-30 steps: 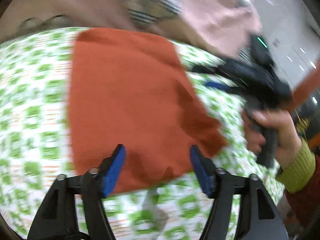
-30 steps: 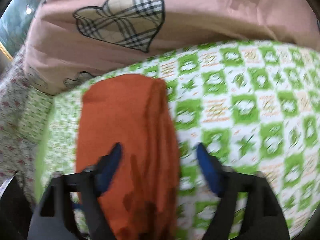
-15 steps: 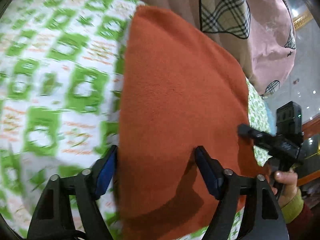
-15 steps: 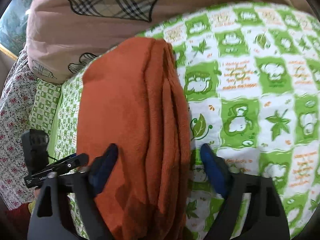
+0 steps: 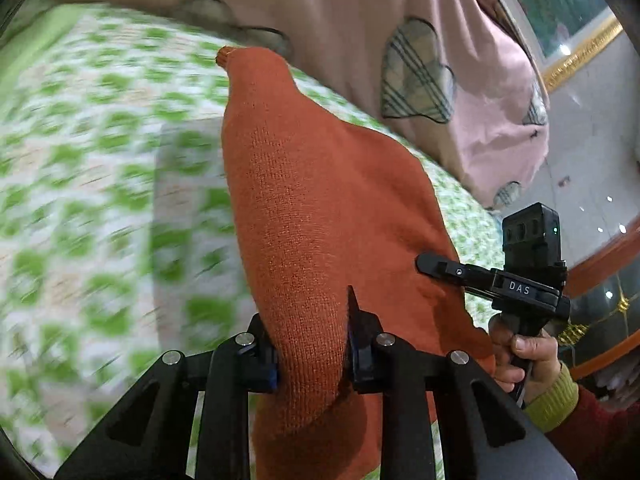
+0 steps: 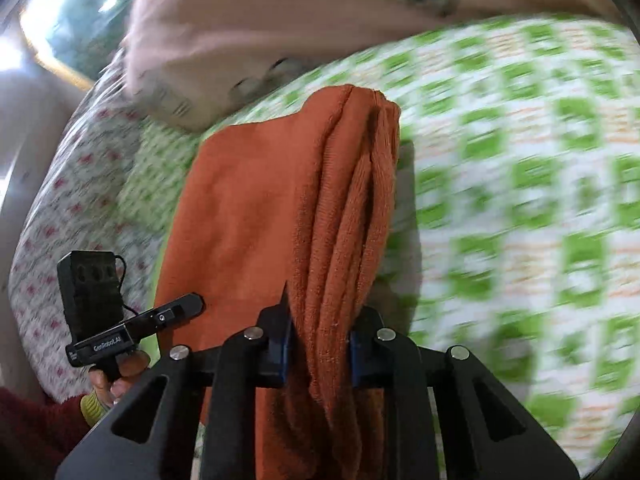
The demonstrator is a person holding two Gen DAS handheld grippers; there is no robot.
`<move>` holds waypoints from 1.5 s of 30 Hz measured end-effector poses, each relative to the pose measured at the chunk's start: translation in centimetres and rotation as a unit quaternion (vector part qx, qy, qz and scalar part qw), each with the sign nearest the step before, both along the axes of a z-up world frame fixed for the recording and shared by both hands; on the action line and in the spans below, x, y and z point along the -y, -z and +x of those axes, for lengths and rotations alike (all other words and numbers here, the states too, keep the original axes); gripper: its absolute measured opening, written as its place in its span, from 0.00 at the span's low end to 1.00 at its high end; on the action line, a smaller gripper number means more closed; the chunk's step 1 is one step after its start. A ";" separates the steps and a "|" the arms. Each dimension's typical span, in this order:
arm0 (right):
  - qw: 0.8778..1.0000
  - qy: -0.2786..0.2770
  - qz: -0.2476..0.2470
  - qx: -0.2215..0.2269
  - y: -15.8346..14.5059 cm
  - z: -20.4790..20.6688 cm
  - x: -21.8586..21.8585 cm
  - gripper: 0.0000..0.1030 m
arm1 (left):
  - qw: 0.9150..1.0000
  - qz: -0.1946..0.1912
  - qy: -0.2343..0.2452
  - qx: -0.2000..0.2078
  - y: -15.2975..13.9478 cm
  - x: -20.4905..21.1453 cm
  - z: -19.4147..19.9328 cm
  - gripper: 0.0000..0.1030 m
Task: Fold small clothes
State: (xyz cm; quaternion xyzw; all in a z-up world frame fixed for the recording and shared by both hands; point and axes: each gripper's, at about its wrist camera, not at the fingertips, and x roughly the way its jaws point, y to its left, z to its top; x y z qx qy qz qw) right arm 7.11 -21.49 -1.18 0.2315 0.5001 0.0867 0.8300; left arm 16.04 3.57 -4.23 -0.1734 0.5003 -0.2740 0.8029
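Both hand-held grippers closing on an orange knit garment over a bed.

The left hand-held gripper (image 5: 310, 350) is pointing steeply down, its jaws closing and pinching the orange garment (image 5: 320, 208); the right hand-held gripper (image 6: 318, 340) is doing likewise on the bunched folds. The fingertips are being hidden by cloth, and the green-and-white bedsheet (image 6: 520, 184) is blurring. A pink quilt (image 5: 360, 20) is lying beyond.
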 end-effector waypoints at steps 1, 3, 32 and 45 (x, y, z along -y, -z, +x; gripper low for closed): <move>1.000 -0.019 0.008 -0.003 0.8 0.3 -1.7 0.22 | 1.000 0.009 -0.007 0.001 0.0 -1.3 -0.7 0.23; 0.999 -0.037 0.015 -0.012 2.1 0.9 -3.9 0.22 | 1.000 0.020 -0.023 -0.004 0.3 -4.4 -2.2 0.23; 0.997 0.027 -0.060 -0.032 1.3 -2.4 -6.7 0.39 | 0.996 0.030 -0.082 0.016 3.5 -12.9 15.1 0.09; 0.997 0.006 -0.077 -0.021 1.3 -1.5 -8.3 0.39 | 0.992 0.059 -0.108 -0.007 1.4 -14.4 2.0 0.47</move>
